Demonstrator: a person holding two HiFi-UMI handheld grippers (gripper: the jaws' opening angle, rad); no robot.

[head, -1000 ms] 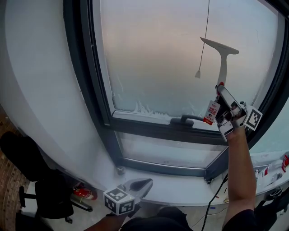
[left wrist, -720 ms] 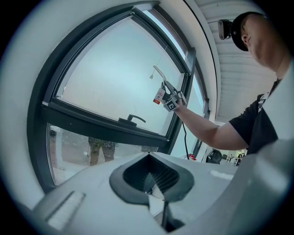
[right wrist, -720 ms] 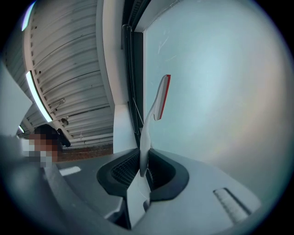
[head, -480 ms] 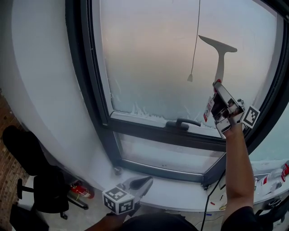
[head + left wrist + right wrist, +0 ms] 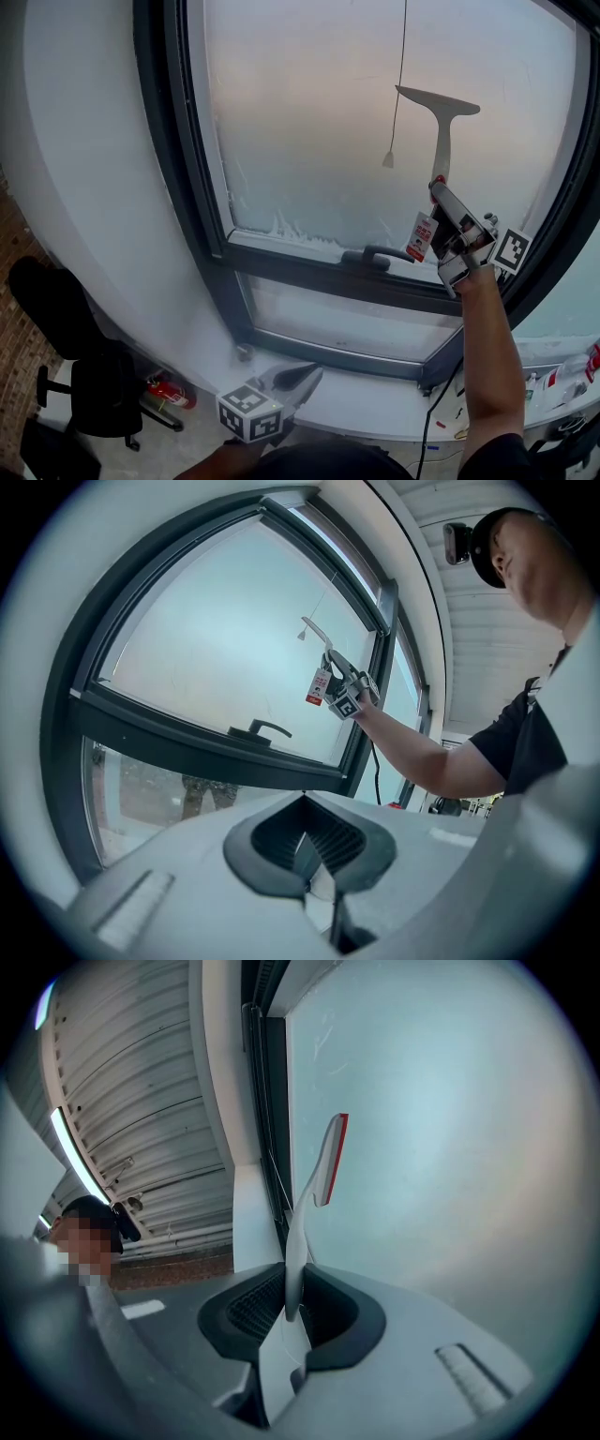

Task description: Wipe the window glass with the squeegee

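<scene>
1. The right hand-held gripper [image 5: 438, 187], right of centre in the head view, is clamped on the handle of the white squeegee [image 5: 439, 122]. The blade sits level, high before the hazy window glass [image 5: 319, 122].
2. The left hand-held gripper [image 5: 306, 375] hangs at the bottom edge, jaws closed on nothing, near the white window sill [image 5: 384, 401].
3. A dark frame [image 5: 183, 187] bounds the pane. A pull cord [image 5: 399, 94] hangs just left of the squeegee, above the window handle [image 5: 380, 253].
4. A black office chair [image 5: 94, 398] stands at lower left.
</scene>
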